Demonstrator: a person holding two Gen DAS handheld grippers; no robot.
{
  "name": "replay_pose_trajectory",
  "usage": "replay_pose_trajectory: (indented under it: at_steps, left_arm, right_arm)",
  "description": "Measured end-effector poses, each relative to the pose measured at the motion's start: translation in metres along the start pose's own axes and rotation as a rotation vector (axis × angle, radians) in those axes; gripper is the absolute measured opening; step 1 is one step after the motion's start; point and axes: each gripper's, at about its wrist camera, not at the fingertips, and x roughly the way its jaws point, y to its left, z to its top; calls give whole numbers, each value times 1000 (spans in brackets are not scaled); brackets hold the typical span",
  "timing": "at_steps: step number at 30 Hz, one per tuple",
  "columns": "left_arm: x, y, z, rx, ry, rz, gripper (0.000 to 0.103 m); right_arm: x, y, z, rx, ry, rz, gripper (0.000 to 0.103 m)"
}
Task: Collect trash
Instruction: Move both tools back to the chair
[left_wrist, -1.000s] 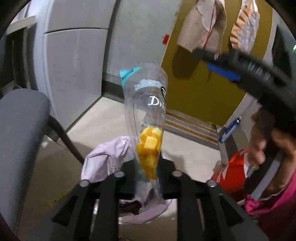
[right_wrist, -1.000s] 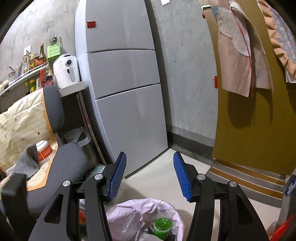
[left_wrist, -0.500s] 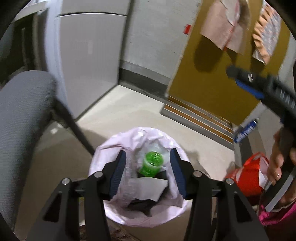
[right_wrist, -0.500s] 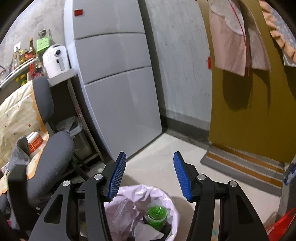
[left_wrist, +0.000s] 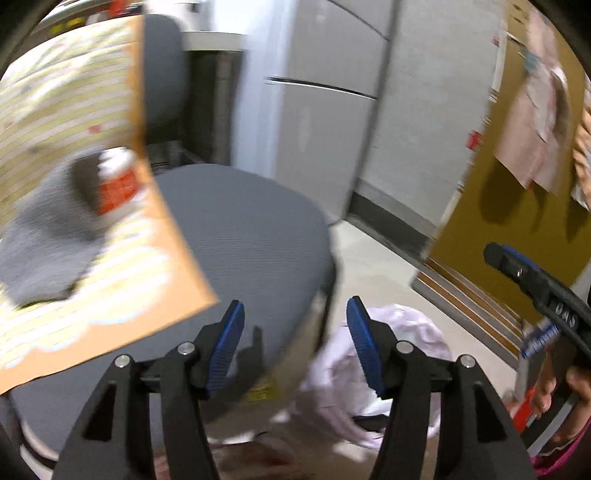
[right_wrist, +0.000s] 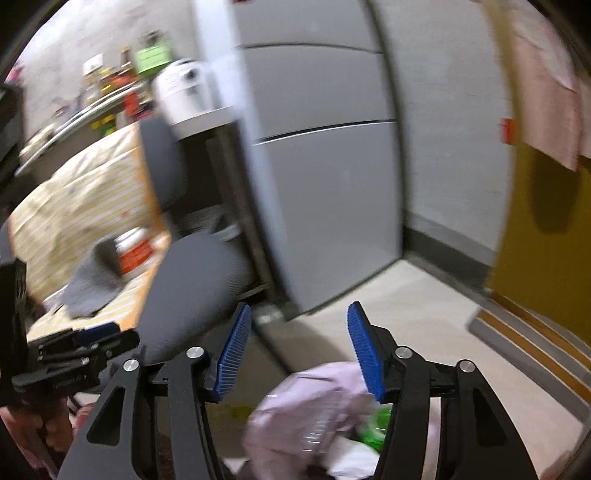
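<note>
Above pink trash bag (right_wrist: 306, 413): left gripper (left_wrist: 295, 347), right gripper (right_wrist: 299, 350) spread wide, empty.

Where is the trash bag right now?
The pink trash bag sits on the floor beside the grey chair, low in both wrist views, under the open right gripper.

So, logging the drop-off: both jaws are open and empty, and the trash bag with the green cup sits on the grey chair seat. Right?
Not quite. The trash bag sits on the floor beside the grey chair, not on its seat; the right wrist view shows it. The rest holds: left gripper and right gripper are open and empty, and the green cup is in the bag.
</note>
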Motion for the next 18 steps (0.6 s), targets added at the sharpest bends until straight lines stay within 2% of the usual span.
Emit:
replay_pose_trajectory:
  at_steps: [4,8,12,18]
  left_arm:
    - [-27,48,-3,-81,-31,96,62]
    - [-61,99,-6,-149,-74,205,62]
    - [-88,141,-7,-191,-104,333,63]
    - [-121,213,-10,-296,-133,456,63]
  right_arm:
    - [18,55,12,-89,19,119,61]
    - [35,118,29,-198,14,244,71]
    - [56,182,44,-320,9,332,72]
    - [107,278,71,-423,3,430,72]
